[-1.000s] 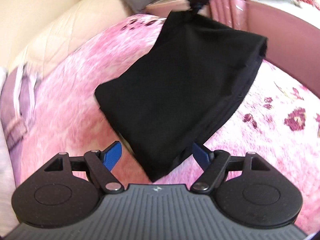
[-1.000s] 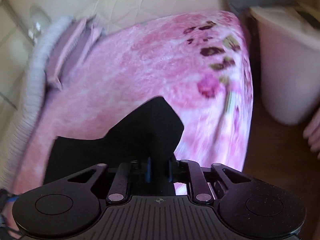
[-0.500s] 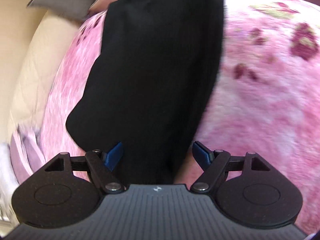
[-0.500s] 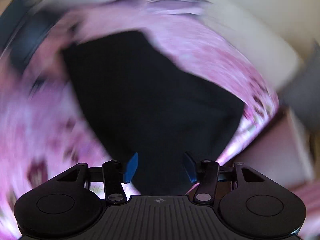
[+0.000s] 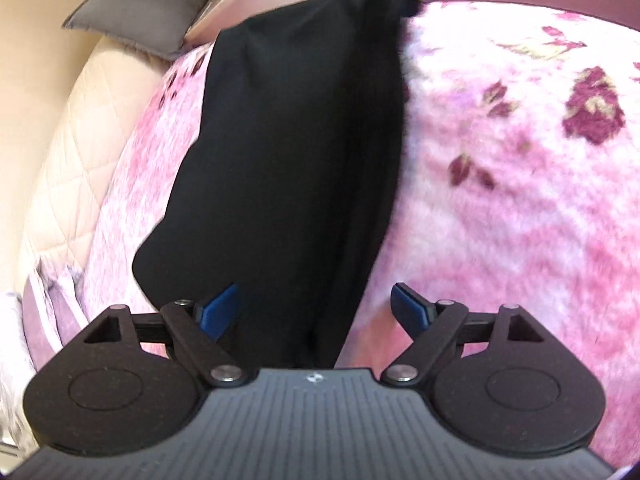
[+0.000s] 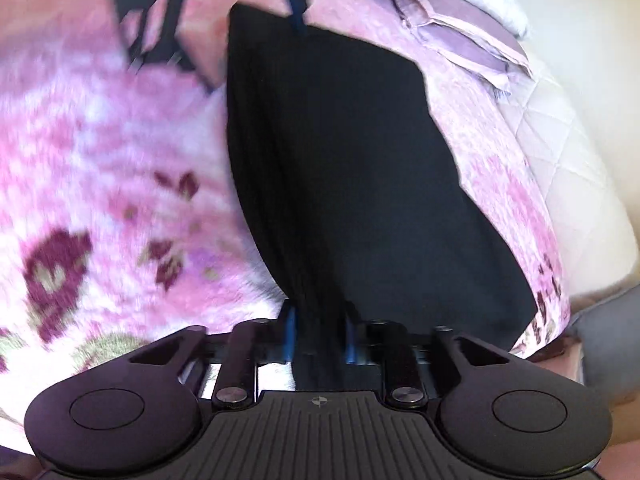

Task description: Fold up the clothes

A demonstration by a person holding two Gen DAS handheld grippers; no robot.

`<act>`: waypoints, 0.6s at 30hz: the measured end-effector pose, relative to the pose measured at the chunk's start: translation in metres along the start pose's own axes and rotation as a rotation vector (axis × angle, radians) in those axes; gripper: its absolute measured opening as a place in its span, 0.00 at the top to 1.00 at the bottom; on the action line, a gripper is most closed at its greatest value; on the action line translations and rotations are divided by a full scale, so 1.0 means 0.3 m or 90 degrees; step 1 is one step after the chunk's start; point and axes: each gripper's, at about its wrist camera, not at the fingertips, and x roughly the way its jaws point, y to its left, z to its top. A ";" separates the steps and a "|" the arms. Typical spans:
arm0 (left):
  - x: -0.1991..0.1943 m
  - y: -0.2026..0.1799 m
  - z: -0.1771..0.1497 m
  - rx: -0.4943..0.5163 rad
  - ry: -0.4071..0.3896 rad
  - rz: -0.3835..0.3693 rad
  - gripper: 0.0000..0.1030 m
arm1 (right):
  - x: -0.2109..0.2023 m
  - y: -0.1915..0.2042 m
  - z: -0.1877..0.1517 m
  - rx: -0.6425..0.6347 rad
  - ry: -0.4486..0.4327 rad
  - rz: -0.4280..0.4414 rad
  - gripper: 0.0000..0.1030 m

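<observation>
No readable text, label, brand or number shows anywhere.

Right tongs (image 6: 319, 336) reclamped on black garment (image 6: 360, 184) (were apart half-second ago); garment now stretched lengthwise.

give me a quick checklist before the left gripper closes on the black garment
1. Right gripper clamped on the black garment: ok, its jaws pinch a gathered edge.
2. Left gripper open: ok, blue fingertips spread wide.
3. Cloth lies between the left jaws: ok, the near end runs through the gap.
4. Garment flat on the pink blanket: not ok, folds run along one side.
5. Layers aligned at the near end: cannot tell, too dark and blurred.
</observation>
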 end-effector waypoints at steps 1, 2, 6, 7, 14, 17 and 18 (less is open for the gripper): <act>0.011 -0.005 0.010 0.009 0.003 0.009 0.17 | -0.024 -0.025 0.012 0.017 -0.003 0.007 0.82; 0.023 -0.009 0.019 0.017 0.006 0.018 0.17 | -0.048 -0.052 0.022 0.029 -0.008 0.012 0.82; 0.070 -0.025 0.058 0.052 0.021 0.056 0.15 | -0.119 -0.129 0.038 0.056 -0.022 0.022 0.82; 0.082 -0.029 0.067 0.061 0.024 0.065 0.16 | -0.127 -0.138 0.036 0.058 -0.023 0.024 0.82; 0.122 0.059 0.076 0.003 0.042 -0.002 0.63 | -0.083 -0.035 -0.005 0.012 0.012 0.011 0.73; 0.115 0.090 0.075 -0.033 0.039 -0.019 0.65 | -0.022 0.082 -0.027 -0.022 0.033 -0.036 0.55; 0.112 0.104 0.077 -0.049 0.040 -0.026 0.65 | -0.005 0.122 -0.029 -0.039 0.030 -0.055 0.46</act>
